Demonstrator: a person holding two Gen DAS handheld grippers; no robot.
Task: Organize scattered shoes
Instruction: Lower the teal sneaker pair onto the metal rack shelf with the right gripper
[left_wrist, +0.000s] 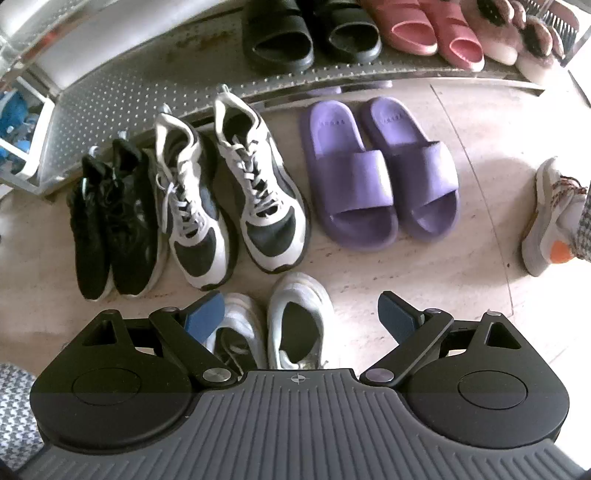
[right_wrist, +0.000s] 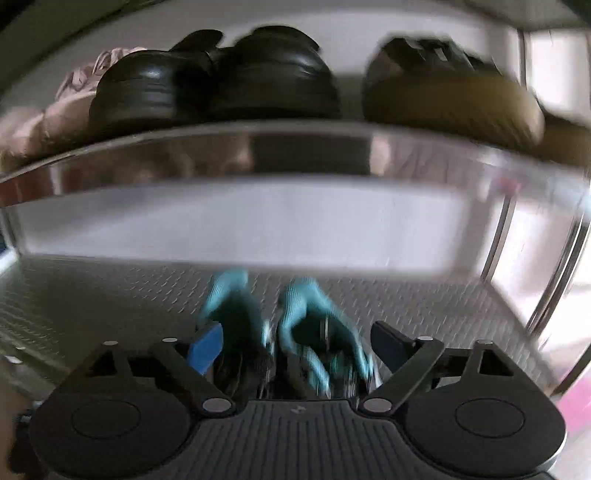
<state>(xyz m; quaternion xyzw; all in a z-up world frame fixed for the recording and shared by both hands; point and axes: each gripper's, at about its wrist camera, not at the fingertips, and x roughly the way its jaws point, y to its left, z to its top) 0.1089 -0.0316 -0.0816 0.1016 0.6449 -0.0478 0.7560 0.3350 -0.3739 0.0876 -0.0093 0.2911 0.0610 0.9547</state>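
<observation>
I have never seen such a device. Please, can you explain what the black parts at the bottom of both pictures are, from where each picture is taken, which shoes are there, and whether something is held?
Each picture comes from a camera mounted on a hand-held gripper, looking forward along its two fingers. A person carries one in each hand; the black parts are the gripper itself.

The left wrist view looks down at the floor. The left gripper is open above a pair of white sneakers, not pressing them. Further along stand black sneakers, black-and-white sneakers and purple slides, in front of a metal shoe rack.

The right wrist view, blurred, looks into a metal shelf. The right gripper is open, with a pair of teal shoes lying between its fingers on the shelf. Dark shoes sit on the level above. Nothing is gripped.
</observation>
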